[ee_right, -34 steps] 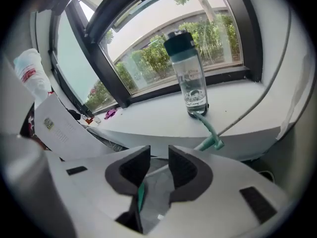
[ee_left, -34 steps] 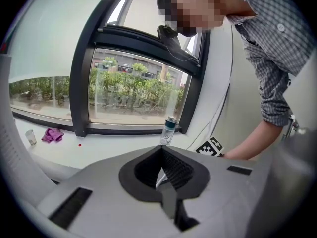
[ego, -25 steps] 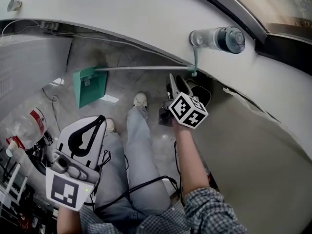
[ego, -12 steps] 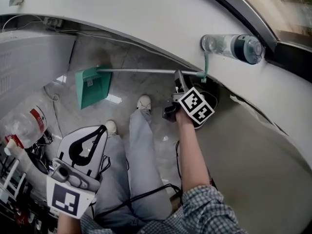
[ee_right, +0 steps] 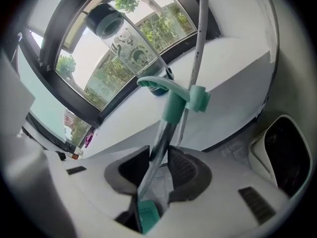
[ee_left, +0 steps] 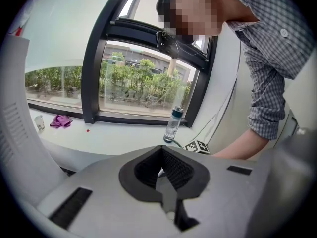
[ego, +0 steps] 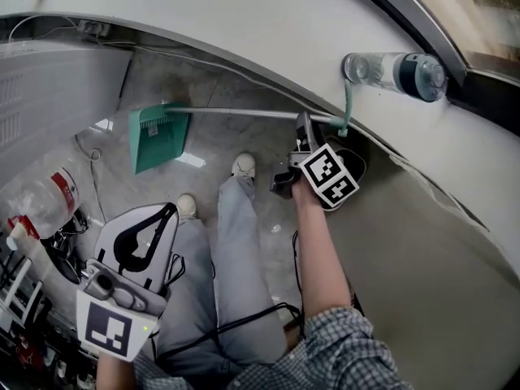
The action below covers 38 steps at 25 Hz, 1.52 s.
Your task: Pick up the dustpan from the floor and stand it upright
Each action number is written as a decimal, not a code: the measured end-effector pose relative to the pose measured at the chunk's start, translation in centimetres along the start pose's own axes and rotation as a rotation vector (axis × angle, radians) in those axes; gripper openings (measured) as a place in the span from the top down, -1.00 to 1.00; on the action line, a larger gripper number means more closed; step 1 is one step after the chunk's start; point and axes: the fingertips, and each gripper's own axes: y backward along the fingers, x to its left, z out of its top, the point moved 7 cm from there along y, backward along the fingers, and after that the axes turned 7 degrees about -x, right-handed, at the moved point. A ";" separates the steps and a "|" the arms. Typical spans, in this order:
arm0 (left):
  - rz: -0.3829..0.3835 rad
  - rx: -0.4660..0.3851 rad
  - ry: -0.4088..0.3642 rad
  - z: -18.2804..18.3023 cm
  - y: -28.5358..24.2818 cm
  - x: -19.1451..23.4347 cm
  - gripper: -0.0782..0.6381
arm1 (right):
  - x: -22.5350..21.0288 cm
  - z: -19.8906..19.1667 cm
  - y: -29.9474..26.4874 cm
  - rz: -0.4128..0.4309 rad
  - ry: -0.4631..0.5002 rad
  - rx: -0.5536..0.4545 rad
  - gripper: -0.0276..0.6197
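Note:
The green dustpan (ego: pixel 157 139) lies on the grey floor under the white ledge. Its long metal handle (ego: pixel 244 113) runs right to a teal grip (ego: pixel 348 114). My right gripper (ego: pixel 302 122) is at the handle just left of that grip. In the right gripper view the pole (ee_right: pixel 157 148) passes between the jaws below the teal grip (ee_right: pixel 173 103). The jaws have just been closing and both pads touch the pole. My left gripper (ego: pixel 169 210) hangs at the lower left, far from the dustpan. In its own view it (ee_left: pixel 161 150) is shut and empty.
A clear water bottle (ego: pixel 394 71) lies on the white window ledge (ego: pixel 244 31) right above the teal grip. The person's legs and white shoes (ego: pixel 242 166) stand on the floor between the grippers. A plastic bottle (ego: pixel 36 205) and cables clutter the left.
My right gripper has moved from below the handle up to it, and the pole now sits between its jaws. The dustpan and the left gripper have stayed where they were.

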 end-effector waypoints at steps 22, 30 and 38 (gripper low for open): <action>0.022 -0.116 -0.032 4.1 4.9 -1.7 0.76 | 6.9 2.3 7.9 0.086 0.039 -0.093 0.66; 0.061 -0.147 -0.026 4.6 7.6 -0.7 0.76 | 10.7 3.3 10.3 0.096 0.183 -0.122 0.66; 0.119 -0.181 -0.017 4.6 11.0 0.3 0.76 | 16.4 2.3 11.1 0.147 0.427 -0.114 0.66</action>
